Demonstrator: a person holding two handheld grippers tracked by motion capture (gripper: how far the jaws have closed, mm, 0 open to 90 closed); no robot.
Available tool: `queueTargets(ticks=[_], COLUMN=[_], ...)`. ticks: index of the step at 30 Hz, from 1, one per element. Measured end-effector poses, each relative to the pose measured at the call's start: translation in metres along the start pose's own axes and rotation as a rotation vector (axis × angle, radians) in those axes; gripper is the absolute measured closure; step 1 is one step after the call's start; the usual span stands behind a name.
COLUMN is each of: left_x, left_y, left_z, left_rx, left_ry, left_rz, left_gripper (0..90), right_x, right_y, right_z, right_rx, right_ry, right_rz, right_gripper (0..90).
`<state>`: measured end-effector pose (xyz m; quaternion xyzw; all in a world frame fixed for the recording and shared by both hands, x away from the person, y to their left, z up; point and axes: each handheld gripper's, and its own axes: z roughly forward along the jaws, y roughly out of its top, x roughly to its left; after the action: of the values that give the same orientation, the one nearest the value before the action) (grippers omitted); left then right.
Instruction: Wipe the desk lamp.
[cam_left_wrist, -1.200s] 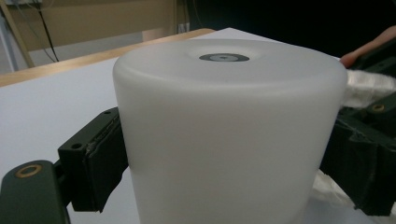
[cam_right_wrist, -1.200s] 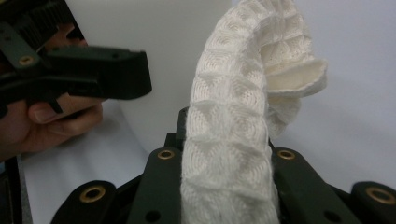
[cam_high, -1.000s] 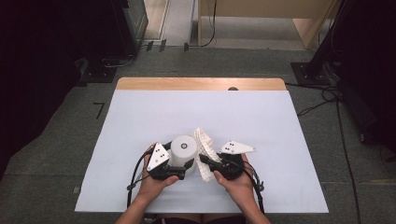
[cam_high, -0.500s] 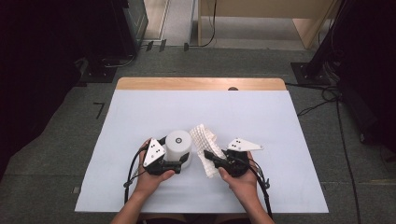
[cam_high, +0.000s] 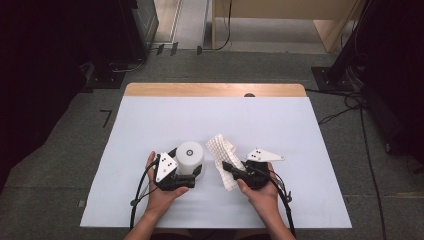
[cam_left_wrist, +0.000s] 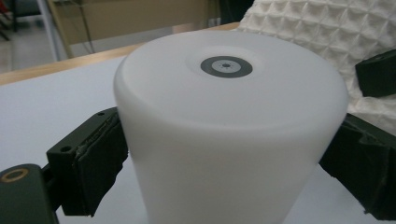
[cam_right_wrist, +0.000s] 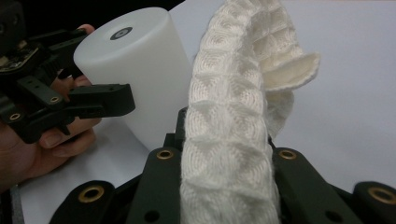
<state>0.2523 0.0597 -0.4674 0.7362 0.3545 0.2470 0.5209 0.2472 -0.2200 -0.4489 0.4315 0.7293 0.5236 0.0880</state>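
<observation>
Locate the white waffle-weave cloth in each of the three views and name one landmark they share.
High view: the waffle-weave cloth sits at lower centre, held by the right claw.
Left gripper view: the cloth fills the top right corner, behind the cylinder.
Right gripper view: the cloth rises up the centre between the jaws.
Shared landmark: the white cylinder with the grey ring on top.

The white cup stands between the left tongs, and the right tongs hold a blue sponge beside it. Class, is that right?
Not quite. The white cup does stand between the left tongs, whose jaws have just been opening. But the right tongs hold no blue sponge: they are shut on a white waffle-weave cloth. The right gripper view shows it plainly.
</observation>
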Motion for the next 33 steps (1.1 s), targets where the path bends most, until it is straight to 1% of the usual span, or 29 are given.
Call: queueTargets(ticks=[2,4,6,7,8,10,12,13,14,17,18,19,20,21,22,24,27,28,30,31,32,33], left_x=[-0.002,-0.003,-0.007,-0.007,-0.011,-0.012,-0.013,-0.013,-0.012,-0.009,-0.006,-0.006,-0.004,-0.002,-0.001,0.001,-0.001,-0.002,-0.003,-0.003,-0.005,-0.006], left_y=[-0.001,-0.001,-0.002,-0.002,-0.004,-0.005,-0.005,-0.005,-0.003,-0.002,-0.001,-0.001,0.000,0.001,0.000,-0.001,-0.001,-0.001,-0.001,-0.001,0.000,0.001], left_z=[-0.004,-0.004,-0.001,-0.001,0.002,0.004,0.006,0.006,0.007,0.010,0.011,0.011,0.011,0.011,0.011,0.011,0.010,0.009,0.009,0.009,0.008,0.008], left_rx=[-0.016,-0.017,-0.010,-0.010,0.018,0.017,0.016,0.016,0.021,0.030,0.037,0.037,0.038,0.041,0.039,0.038,0.036,0.035,0.039,0.039,0.040,0.041], left_ry=[0.020,0.038,0.053,0.053,0.080,0.083,0.088,0.088,0.079,0.048,0.032,0.032,0.017,0.002,-0.008,-0.033,-0.078,-0.088,-0.099,-0.099,-0.108,-0.110], left_rz=[-0.006,-0.015,-0.025,-0.025,-0.021,-0.035,-0.031,-0.031,-0.022,-0.023,-0.021,-0.021,-0.017,0.003,0.006,0.008,0.025,0.033,0.042,0.042,0.055,0.061], left_gripper=[4.0,2.7,2.6,2.6,2.9,5.1,7.0,7.4,7.9,7.8,7.7,7.7,8.1,8.3,8.5,8.6,8.6,8.6,8.6,8.6,8.6,8.7], right_x=[-0.001,-0.002,-0.002,-0.002,-0.001,0.002,0.005,0.005,0.009,0.011,0.012,0.012,0.012,0.012,0.011,0.010,0.013,0.015,0.016,0.016,0.017,0.018], right_y=[0.000,0.000,-0.001,-0.002,-0.003,-0.006,-0.011,-0.011,-0.017,-0.026,-0.028,-0.028,-0.031,-0.030,-0.029,-0.027,-0.023,-0.021,-0.015,-0.015,-0.008,-0.005], right_z=[-0.001,0.000,0.003,0.005,0.008,0.014,0.022,0.022,0.031,0.045,0.047,0.047,0.051,0.050,0.050,0.049,0.045,0.043,0.037,0.037,0.029,0.025], right_rx=[0.001,0.009,0.016,0.021,0.029,0.049,0.074,0.074,0.106,0.146,0.154,0.154,0.159,0.156,0.158,0.150,0.133,0.122,0.103,0.103,0.069,0.053], right_ry=[-0.003,-0.006,-0.011,-0.011,-0.014,-0.013,-0.006,-0.006,-0.015,-0.023,-0.027,-0.027,-0.014,-0.010,-0.002,0.016,0.041,0.041,0.043,0.043,0.055,0.061], right_rz=[0.003,0.004,-0.001,0.000,0.000,0.004,-0.009,-0.009,-0.028,-0.038,-0.037,-0.037,-0.037,-0.030,-0.020,-0.003,-0.011,-0.016,-0.022,-0.022,-0.021,-0.022], right_gripper=[73.7,73.5,73.4,73.3,73.1,73.1,72.9,72.9,73.0,73.0,73.0,73.0,73.1,73.1,73.2,73.6,73.9,74.1,74.2,74.2,74.3,74.3])
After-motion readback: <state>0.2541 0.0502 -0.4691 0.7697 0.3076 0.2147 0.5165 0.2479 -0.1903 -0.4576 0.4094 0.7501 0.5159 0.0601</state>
